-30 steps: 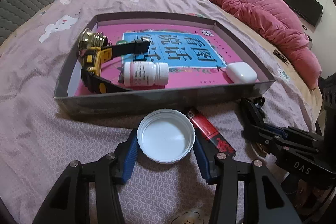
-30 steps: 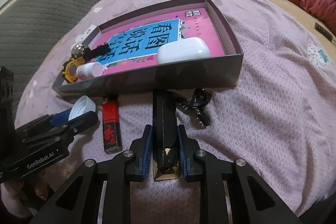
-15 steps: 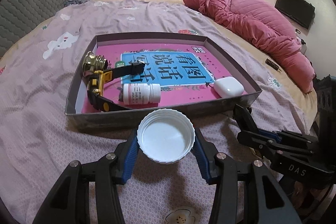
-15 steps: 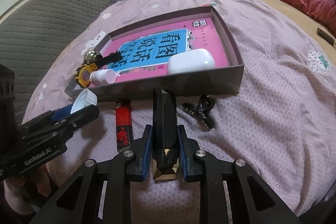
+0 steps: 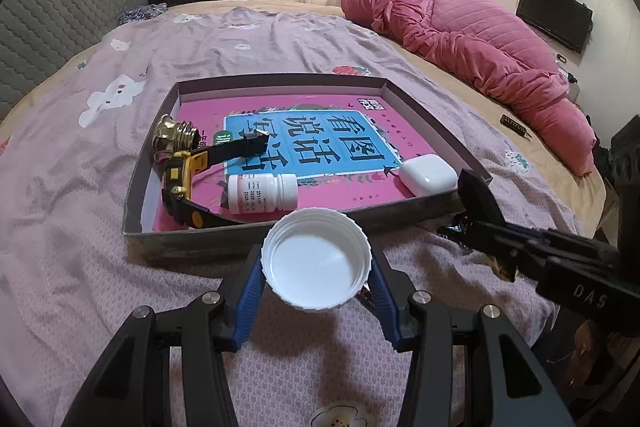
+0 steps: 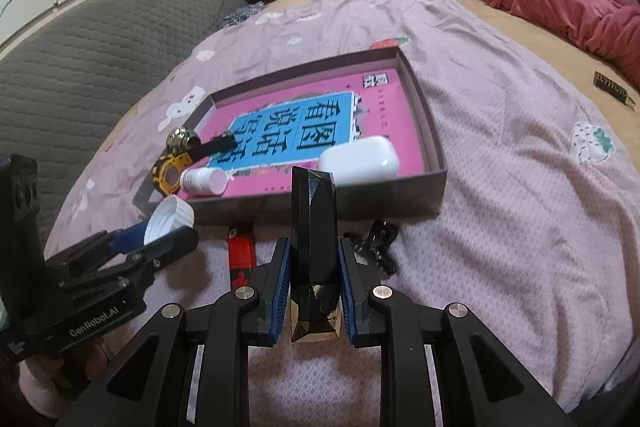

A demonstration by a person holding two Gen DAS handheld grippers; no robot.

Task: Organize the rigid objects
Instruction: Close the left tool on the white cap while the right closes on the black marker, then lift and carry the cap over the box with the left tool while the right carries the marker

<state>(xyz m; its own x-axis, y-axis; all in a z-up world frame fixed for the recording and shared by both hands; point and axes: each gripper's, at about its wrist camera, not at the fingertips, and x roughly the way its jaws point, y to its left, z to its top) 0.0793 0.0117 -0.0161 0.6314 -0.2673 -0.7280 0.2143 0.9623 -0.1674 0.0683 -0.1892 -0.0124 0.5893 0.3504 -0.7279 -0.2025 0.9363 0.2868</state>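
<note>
White plastic cap clamped in the left gripper and black faceted bar pinched in the nearly closed right gripper should each clear the tray wall before release.

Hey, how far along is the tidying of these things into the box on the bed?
Done: the brass fitting, yellow watch, pill bottle and white earbud case lie in the box. In hand: the left tongs grip the white lid, the right tongs the black and gold bar. Left on the bedspread: the red lighter and black clip.
</note>
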